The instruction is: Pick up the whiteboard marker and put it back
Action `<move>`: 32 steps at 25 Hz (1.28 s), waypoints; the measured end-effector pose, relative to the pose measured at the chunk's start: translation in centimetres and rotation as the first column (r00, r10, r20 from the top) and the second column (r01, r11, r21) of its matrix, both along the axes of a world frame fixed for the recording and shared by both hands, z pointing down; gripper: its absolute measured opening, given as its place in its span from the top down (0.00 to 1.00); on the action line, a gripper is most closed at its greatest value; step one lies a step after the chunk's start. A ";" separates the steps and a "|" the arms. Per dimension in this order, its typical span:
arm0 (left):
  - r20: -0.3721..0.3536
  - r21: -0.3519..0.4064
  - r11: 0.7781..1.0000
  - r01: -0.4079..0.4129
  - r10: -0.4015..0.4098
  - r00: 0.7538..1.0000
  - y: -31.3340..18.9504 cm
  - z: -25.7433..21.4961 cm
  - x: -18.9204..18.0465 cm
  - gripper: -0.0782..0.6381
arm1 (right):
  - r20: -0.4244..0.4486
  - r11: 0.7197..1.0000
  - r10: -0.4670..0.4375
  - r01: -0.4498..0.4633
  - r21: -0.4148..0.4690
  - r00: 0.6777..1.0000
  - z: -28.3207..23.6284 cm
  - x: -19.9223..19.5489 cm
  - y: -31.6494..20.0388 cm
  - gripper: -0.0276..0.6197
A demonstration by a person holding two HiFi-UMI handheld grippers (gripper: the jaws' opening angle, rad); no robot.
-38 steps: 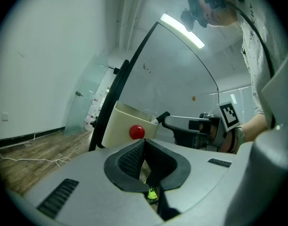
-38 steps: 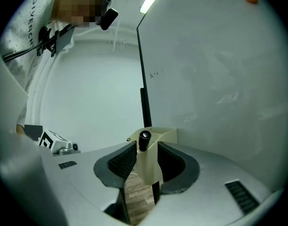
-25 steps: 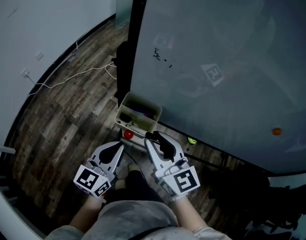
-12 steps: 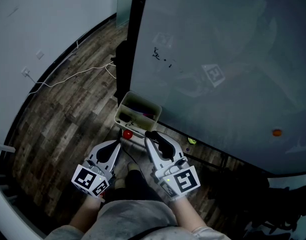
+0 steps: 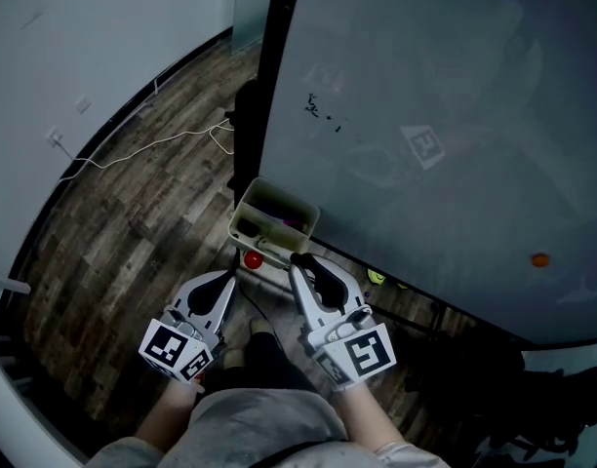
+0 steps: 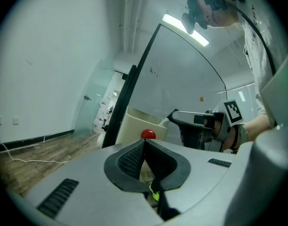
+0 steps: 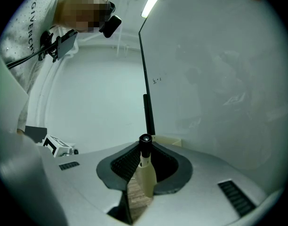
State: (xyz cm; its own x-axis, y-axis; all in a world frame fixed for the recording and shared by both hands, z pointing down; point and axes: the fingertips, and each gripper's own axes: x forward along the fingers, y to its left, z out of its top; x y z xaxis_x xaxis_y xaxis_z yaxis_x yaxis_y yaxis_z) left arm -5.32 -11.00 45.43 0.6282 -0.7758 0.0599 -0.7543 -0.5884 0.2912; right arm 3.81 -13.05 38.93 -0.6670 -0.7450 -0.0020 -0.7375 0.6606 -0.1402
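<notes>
"Since the head view is so dim, can you find the marker point(image 7: 145, 175) at all?"

"Not from up there; it is lost behind the right gripper point(image 7: 145, 147). That gripper's own view shows it plainly. The jaws have just been closing and now pinch the marker near its top."

"Which way does it lie?"

"Its long axis runs up and down across the jaws, black cap uppermost and pale barrel below (leaning a little, I think, though the wide lens makes that hard to judge). The gripper's body cuts off the lower end."

"And where is all that?"

"Just beside the cream box point(image 5: 242, 213) at the foot of the whiteboard point(image 5: 425, 115), with a red ball point(image 5: 252, 259) near. Whether the barrel's end sits inside the box, I cannot tell."

"The left gripper point(image 6: 144, 144)?"

"It is closed tip to tip with nothing in it, near the right one. Through the gap behind its tips a yellow-green scrap point(image 6: 155, 193) shows, too small to name."
</notes>
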 end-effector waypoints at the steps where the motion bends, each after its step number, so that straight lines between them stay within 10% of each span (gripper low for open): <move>1: 0.000 0.003 1.000 -0.001 0.001 1.000 0.0 -0.1 0.0 0.87 | 0.001 1.000 0.002 -0.002 0.001 1.000 -0.2 0.0 0.0 0.83; 32: -0.024 0.083 0.997 -0.002 0.004 1.000 0.1 -4.0 -0.1 0.87 | -0.013 0.998 -0.002 0.003 0.069 1.000 -5.2 0.4 0.6 0.83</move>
State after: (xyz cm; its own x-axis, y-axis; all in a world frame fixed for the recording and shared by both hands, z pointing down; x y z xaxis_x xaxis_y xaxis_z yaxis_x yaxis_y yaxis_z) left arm -5.38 -10.92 41.38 0.6308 -0.7757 -0.0194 -0.7461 -0.6132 0.2593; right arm 4.20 -12.50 33.69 -0.6692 -0.7418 -0.0444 -0.7373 0.6702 -0.0844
